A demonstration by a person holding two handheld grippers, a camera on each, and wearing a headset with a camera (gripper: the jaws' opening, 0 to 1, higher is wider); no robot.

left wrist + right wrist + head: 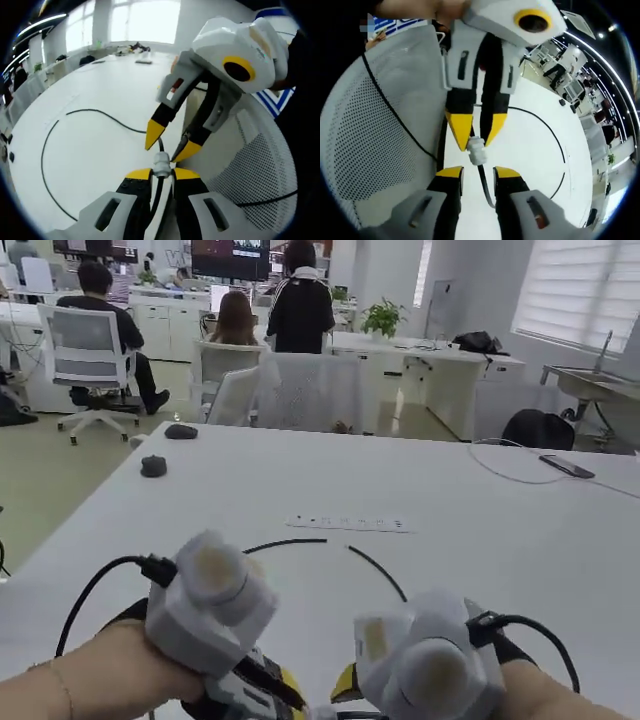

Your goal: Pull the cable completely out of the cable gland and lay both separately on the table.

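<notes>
Two tools in gripper views: left tool (162, 175) clenched on cable gland (476, 150); right tool (479, 172) released astride cable (485, 186)

The cable (379, 569) is looping across the counter (470, 530) — its near end is sitting in the cable gland (161, 163), between the fingers (139, 174) of the left gripper (161, 175).

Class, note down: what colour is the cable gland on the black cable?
The cable gland is white, seen best in the right gripper view.

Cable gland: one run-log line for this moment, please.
left gripper shut on cable gland | right gripper open astride cable | cable not yet pulled out
</notes>
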